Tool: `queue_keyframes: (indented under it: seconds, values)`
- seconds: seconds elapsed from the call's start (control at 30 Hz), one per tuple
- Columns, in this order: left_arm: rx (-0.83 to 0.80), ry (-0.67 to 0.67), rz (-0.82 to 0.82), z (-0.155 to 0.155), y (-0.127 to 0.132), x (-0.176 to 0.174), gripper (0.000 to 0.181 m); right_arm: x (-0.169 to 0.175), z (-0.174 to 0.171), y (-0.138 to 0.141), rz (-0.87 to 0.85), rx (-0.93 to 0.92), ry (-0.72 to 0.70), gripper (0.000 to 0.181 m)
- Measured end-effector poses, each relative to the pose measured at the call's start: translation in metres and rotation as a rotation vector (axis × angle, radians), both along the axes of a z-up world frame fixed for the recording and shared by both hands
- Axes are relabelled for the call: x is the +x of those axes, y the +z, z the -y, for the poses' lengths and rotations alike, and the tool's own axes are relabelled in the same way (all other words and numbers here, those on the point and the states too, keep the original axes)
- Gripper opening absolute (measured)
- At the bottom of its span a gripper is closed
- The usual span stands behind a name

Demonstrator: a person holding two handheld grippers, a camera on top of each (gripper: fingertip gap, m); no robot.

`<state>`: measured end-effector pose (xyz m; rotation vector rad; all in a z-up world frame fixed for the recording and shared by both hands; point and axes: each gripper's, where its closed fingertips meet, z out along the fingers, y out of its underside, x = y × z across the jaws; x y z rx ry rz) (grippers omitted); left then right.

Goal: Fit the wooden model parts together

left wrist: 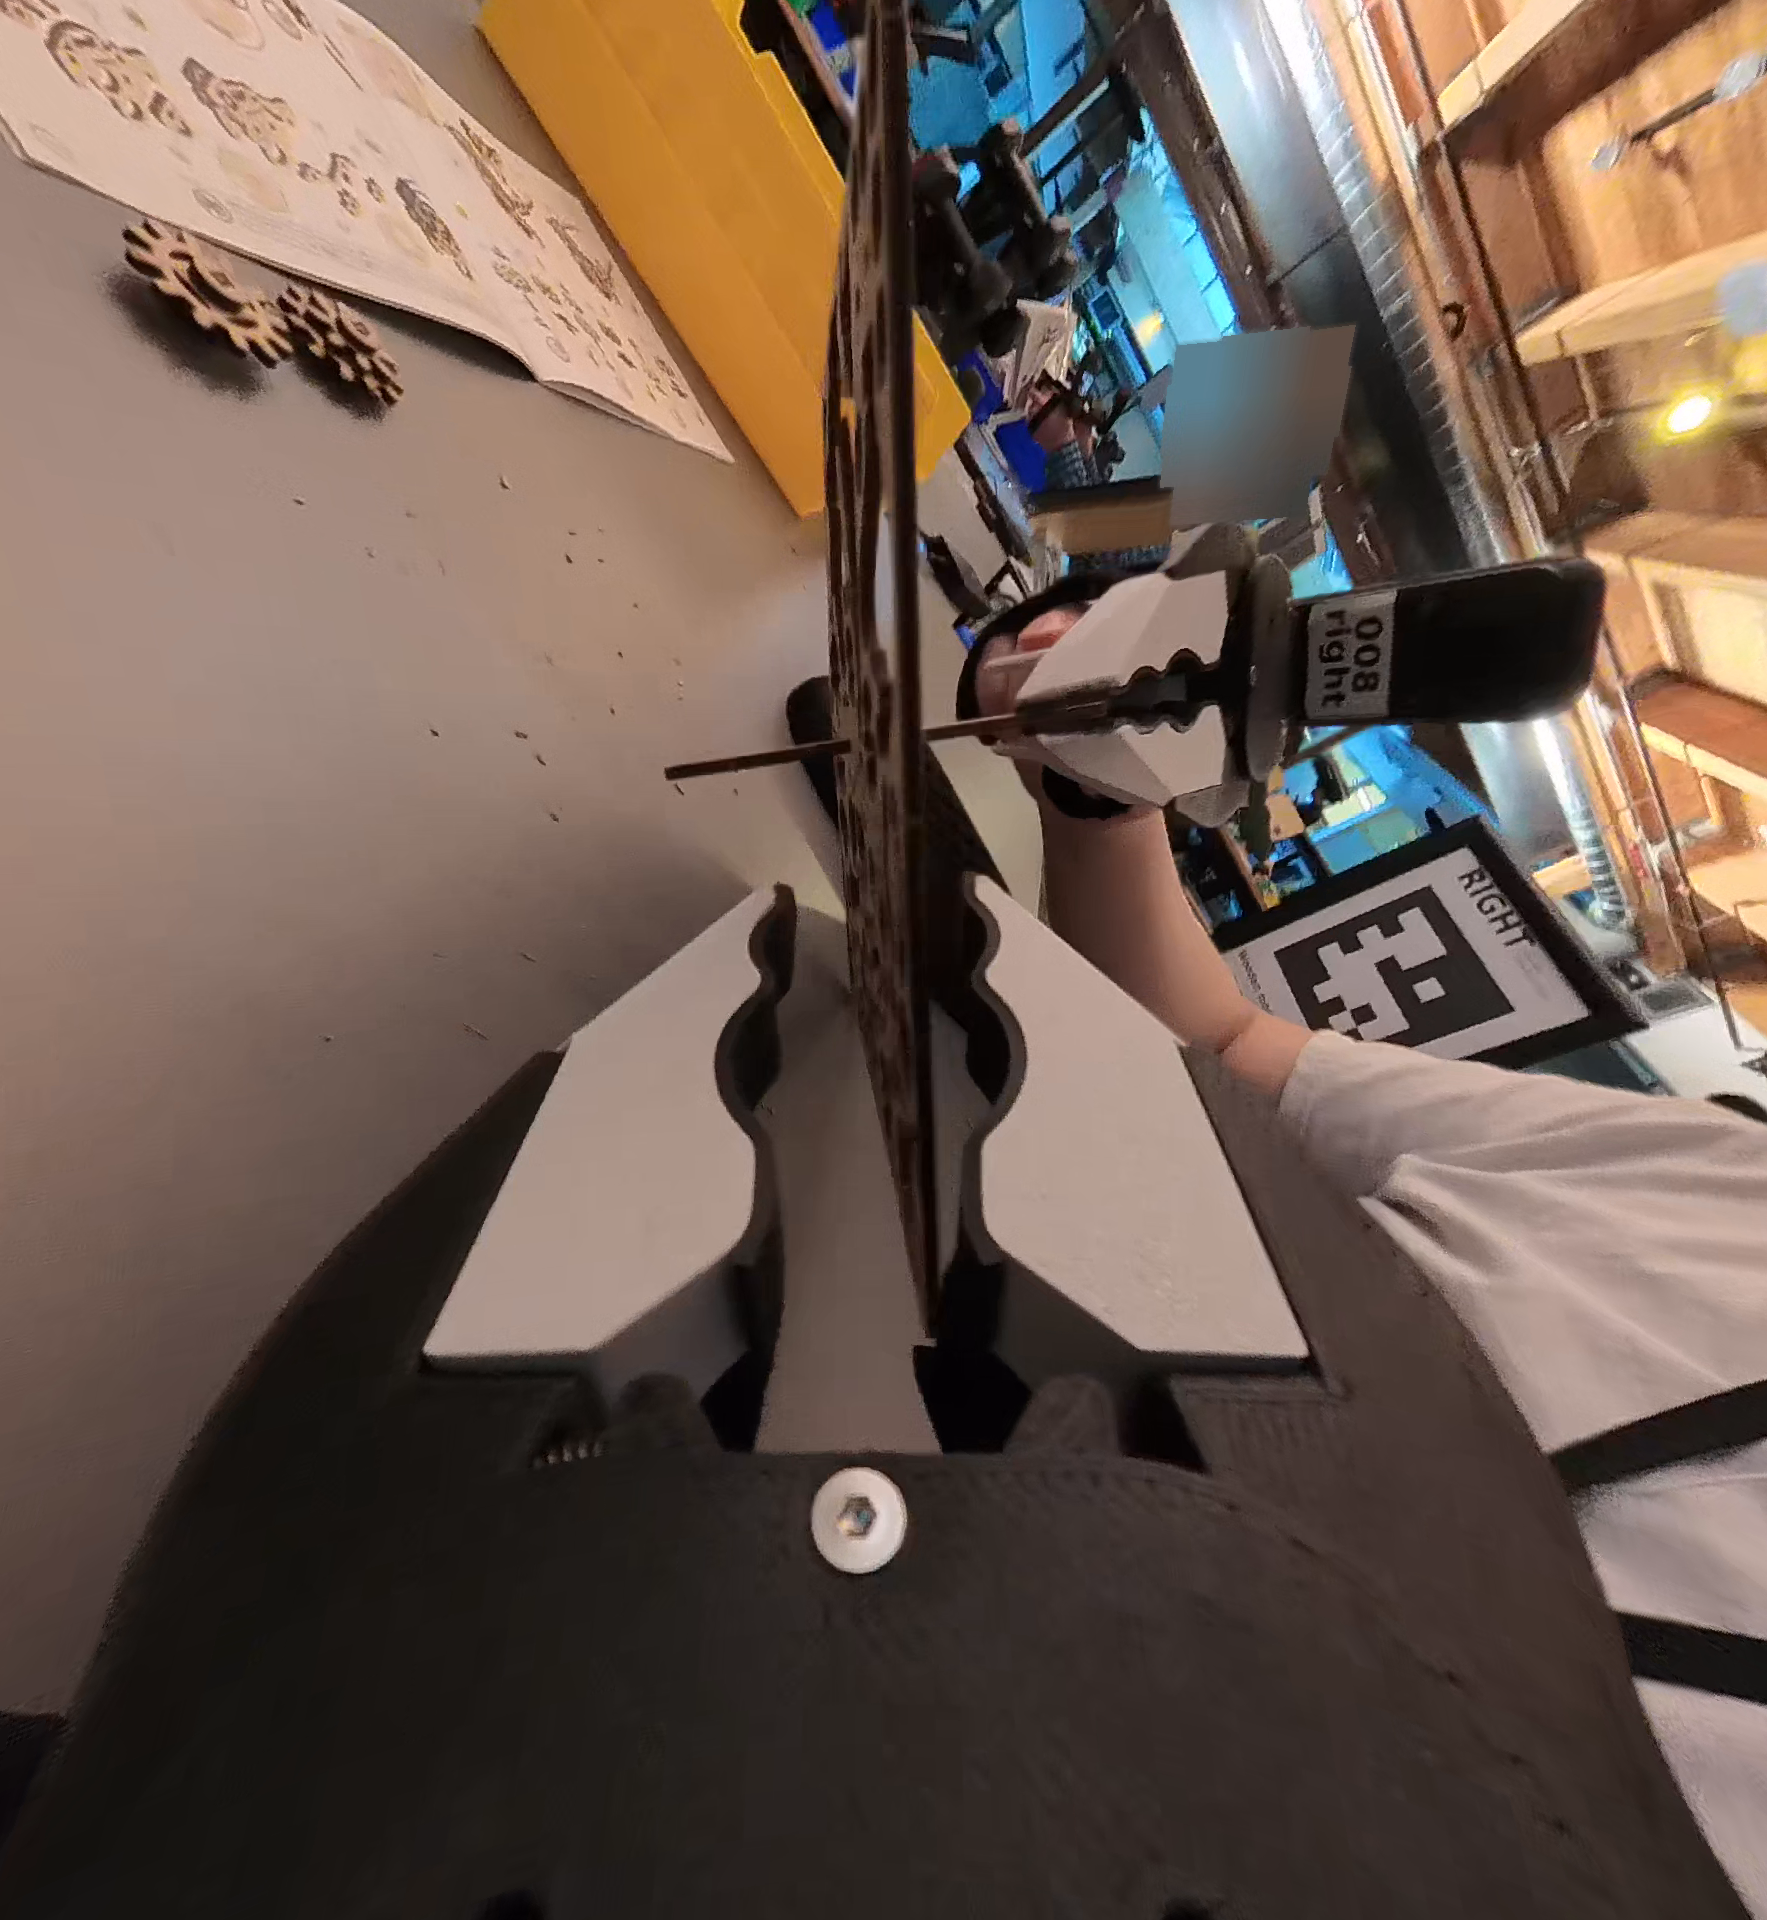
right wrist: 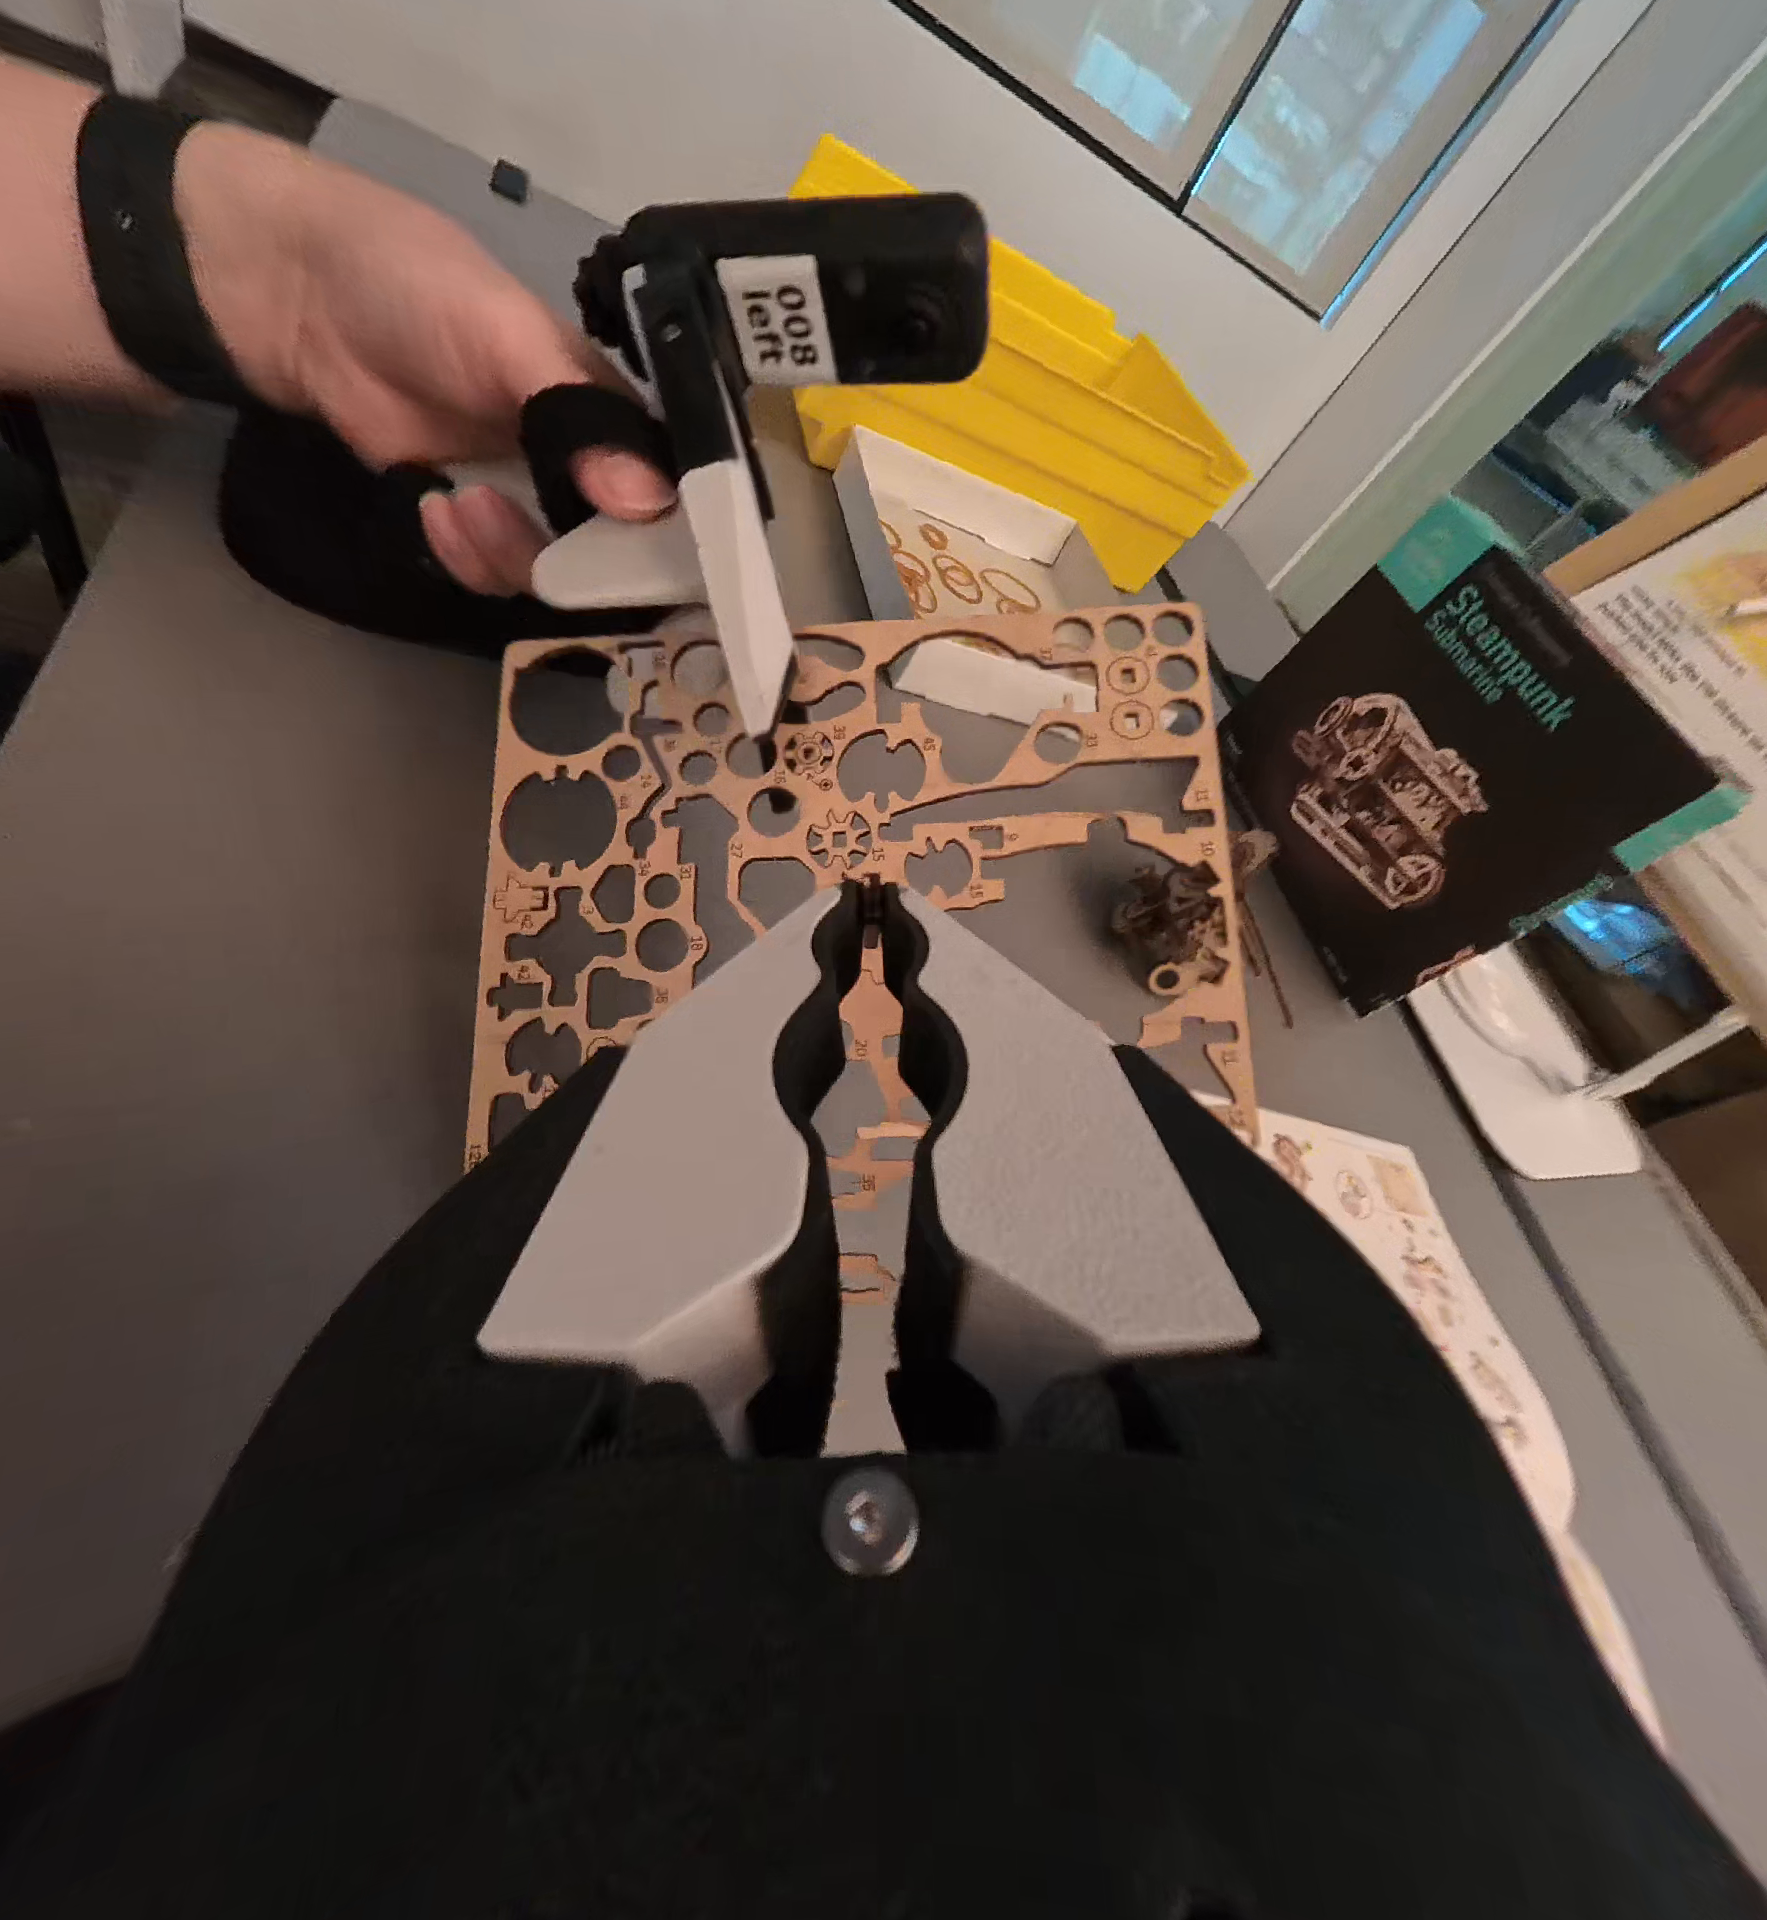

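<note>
Right tool pushes a stick through the sheet held by the left tool.

Right tool (right wrist: 868, 894), lower centre of its view, is closed on a thin wooden stick (left wrist: 754, 756); the stick passes through a hole in the sheet (right wrist: 858, 831). Left tool (left wrist: 874, 1049) is partly closed, its fingers straddling the sheet edge; whether they clamp it cannot be told. The sheet stands on edge over the tabletop (left wrist: 287, 727), mid-frame. Progress, judged: most sheet cutouts are empty, one sub-assembly (right wrist: 1165, 925) stands right of centre, and two loose gears (left wrist: 255, 312) lie upper left, unfitted. Count: one sheet, one stick, two gears, one sub-assembly, one instruction booklet (left wrist: 339, 187).
</note>
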<state>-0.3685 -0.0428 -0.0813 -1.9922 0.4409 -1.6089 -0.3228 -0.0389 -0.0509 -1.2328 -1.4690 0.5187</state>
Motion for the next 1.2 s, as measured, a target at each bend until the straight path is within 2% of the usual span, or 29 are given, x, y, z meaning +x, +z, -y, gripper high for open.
queue_keyframes:
  seconds: [0.13, 0.2, 0.23, 0.37, 0.5, 0.57, 0.67, 0.77, 1.0, 1.2]
  values:
    - [0.037, -0.058, -0.067, -0.006, 0.001, 0.004, 0.034, -0.007, 0.004, 0.003, 0.034, 0.155, 0.02, 0.002]
    - [0.073, -0.101, -0.08, -0.012, 0.004, 0.01, 0.022, -0.009, 0.004, 0.003, 0.06, 0.217, 0.028, 0.002]
    - [0.083, -0.129, -0.07, -0.014, 0.007, 0.012, 0.007, -0.01, 0.003, 0.004, 0.065, 0.246, 0.027, 0.002]
    - [0.082, -0.213, -0.102, -0.03, 0.007, 0.015, 0.001, -0.011, -0.007, 0.006, 0.088, 0.32, 0.016, 0.002]
    - [0.045, -0.293, -0.099, -0.036, 0.001, 0.02, 0.016, -0.013, -0.015, -0.002, 0.11, 0.304, 0.044, 0.002]
    - [0.03, -0.326, -0.156, -0.035, -0.015, 0.023, 0.002, -0.015, -0.016, -0.008, 0.1, 0.262, 0.058, 0.002]
    - [0.04, -0.326, -0.184, -0.033, -0.027, 0.026, 0.002, -0.015, -0.014, -0.017, 0.094, 0.238, 0.064, 0.002]
    - [0.059, -0.323, -0.149, -0.029, -0.023, 0.025, 0.001, -0.012, -0.011, -0.014, 0.052, 0.246, 0.072, 0.002]
    - [0.21, -0.296, -0.201, -0.026, -0.015, 0.025, 0.001, -0.011, -0.006, -0.007, -0.008, 0.232, 0.076, 0.002]
    - [0.268, -0.321, -0.222, -0.02, -0.011, 0.025, 0.001, -0.009, -0.007, -0.001, -0.035, 0.11, 0.117, 0.003]
